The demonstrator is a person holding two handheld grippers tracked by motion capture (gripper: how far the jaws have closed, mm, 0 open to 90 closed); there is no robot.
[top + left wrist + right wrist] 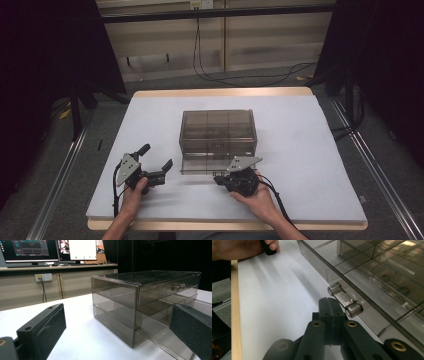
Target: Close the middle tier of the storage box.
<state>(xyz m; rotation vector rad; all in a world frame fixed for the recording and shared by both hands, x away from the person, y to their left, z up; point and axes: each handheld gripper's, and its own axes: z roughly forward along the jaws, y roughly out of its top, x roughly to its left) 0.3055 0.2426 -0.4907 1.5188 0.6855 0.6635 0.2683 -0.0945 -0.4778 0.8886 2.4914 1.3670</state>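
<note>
The right gripper [332, 307] has its jaws pressed together, holding nothing, and its tips sit just under the metal handle [345, 300] of the lowest drawer [207, 163]. If it pushes from here, the tips may slide off the smooth handle, because they do not clamp it. The left gripper [157, 162] is spread wide and empty. The smoky transparent drawer box [140, 300] stands just ahead of it, to its right.
</note>
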